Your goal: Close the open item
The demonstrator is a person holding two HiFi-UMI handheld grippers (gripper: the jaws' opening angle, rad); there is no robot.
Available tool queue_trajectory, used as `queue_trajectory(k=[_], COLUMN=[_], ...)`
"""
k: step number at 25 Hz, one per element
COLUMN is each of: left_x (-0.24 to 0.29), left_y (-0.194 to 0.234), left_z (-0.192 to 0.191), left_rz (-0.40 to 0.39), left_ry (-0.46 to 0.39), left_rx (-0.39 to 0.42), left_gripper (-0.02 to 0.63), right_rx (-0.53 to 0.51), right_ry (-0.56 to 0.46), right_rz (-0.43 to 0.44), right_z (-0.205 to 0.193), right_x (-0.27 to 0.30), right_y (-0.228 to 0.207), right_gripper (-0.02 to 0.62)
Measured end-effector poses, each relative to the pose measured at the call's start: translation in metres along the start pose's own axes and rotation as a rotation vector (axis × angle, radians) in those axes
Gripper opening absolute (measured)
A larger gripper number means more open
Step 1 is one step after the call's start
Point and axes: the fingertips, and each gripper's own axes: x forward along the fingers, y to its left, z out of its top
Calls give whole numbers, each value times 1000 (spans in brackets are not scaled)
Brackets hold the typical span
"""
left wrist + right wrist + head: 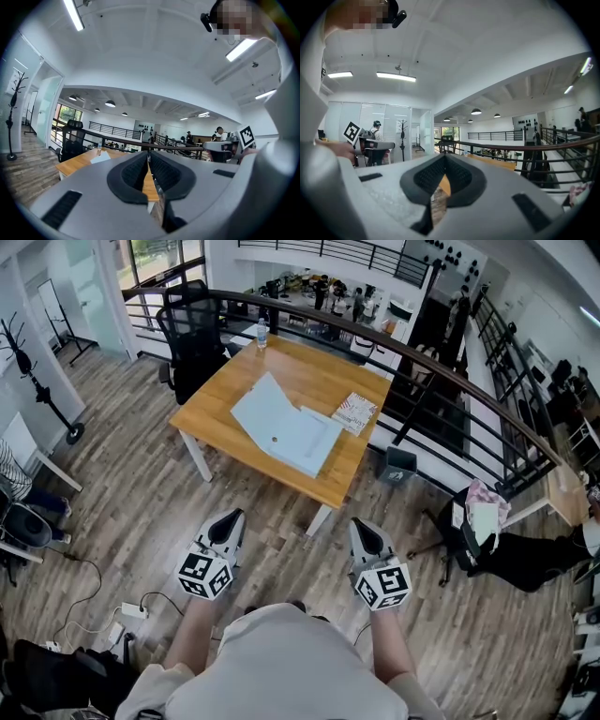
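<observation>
On the wooden desk: one pale blue folder, lying open and flat, a patterned booklet just beside its right edge, a water bottle at the far side. Nearer the person, over the plank floor and well apart from the folder: left gripper and right gripper, each with jaws together, nothing between them.

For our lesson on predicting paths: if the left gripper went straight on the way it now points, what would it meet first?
Probably the wooden table, near its front edge: the left gripper points across the floor at it. Depth is hard to judge.
</observation>
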Motion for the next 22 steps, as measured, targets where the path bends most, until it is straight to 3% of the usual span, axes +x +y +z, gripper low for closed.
queue_trajectory(k=[22], left_x=[28], left_y=[-35], left_z=[-15], left_rz=[83], left_ry=[3], left_rx=[-5], left_gripper=[80], right_rx=[9], right_ry=[22], right_rz=[72], right_z=[-16], right_x=[-4], right_y=[-51], right_gripper=[3])
